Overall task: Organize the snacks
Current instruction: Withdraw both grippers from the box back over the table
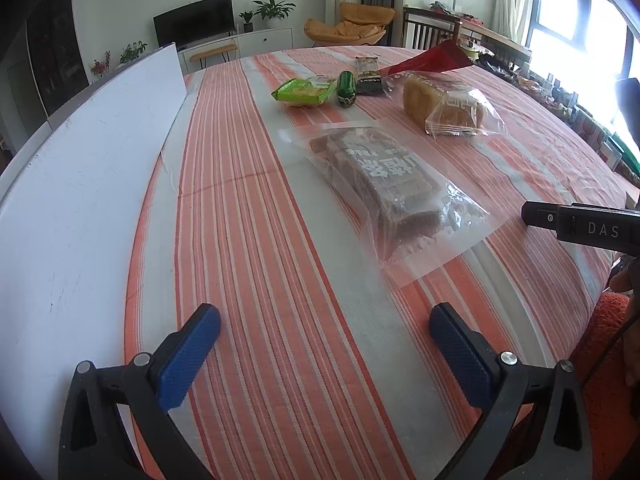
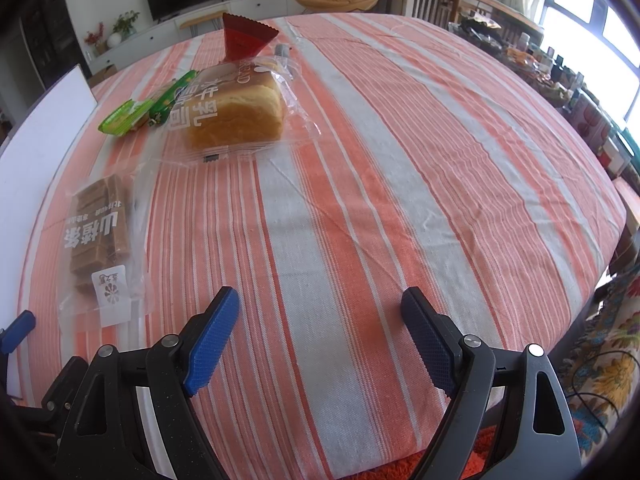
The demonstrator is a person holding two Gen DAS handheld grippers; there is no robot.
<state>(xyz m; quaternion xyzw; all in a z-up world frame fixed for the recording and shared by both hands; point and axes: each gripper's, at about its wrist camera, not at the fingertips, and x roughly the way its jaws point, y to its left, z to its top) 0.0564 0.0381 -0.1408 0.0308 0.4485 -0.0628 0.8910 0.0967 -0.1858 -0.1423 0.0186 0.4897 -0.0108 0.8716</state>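
Left gripper spread wide, nothing between pads, above striped bench; brown cake pack lies just ahead, slightly right. Right gripper likewise wide and empty; same pack ahead-left, bread loaf farther ahead. Green snack pack, dark green tube, dark packet beyond loaf's left

Home living room: television, orange lounge chair, houseplants.
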